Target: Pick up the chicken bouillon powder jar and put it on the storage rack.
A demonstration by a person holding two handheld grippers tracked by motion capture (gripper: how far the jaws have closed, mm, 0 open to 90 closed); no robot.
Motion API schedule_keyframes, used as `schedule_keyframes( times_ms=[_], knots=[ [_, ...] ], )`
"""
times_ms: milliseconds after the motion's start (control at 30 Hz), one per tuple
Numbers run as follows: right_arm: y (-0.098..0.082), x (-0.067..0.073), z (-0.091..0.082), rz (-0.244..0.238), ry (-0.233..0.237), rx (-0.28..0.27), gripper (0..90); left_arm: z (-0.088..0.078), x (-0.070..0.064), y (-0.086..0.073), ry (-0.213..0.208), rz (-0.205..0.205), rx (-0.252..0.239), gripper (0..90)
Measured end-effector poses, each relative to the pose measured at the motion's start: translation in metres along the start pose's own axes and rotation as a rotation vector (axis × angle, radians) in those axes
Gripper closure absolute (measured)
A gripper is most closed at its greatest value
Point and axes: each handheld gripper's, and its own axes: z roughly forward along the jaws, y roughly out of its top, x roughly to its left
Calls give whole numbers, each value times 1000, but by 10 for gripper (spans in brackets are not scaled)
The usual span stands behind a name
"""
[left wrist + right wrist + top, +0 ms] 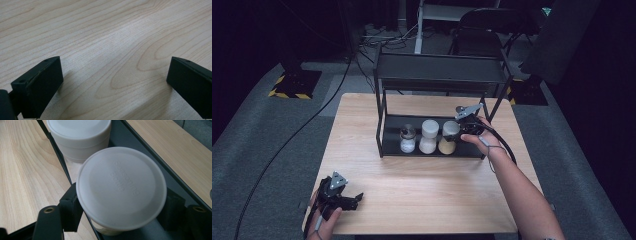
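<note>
Right gripper [120,212] clamps tan jar [121,187] — apparently in rack [387,142]

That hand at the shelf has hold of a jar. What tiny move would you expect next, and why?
Probably a short lift straight up. The right gripper is shut on the tan-filled seasoning jar, which stands on the lower shelf of the black rack close beside the white-lidded jar. Rising first should clear the shelf's front lip without nudging that neighbour. The left gripper rests open over the table.

A black rack [384,131] stands on the wooden table [422,190].
</note>
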Motion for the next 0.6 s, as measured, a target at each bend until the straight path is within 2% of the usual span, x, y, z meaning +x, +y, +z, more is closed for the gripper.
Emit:
schedule_keyframes(
  times_ms=[333,467,600],
  knots=[
    [-1,-1,-3,3,-14,-3,298,0,0,0,0,1,1,4],
    [-2,1,-11,10,-27,-18,190,0,0,1,0,2,1,4],
    [-3,5,-22,6,-42,-40,124,1,0,1,-1,1,1,4]
  ],
)
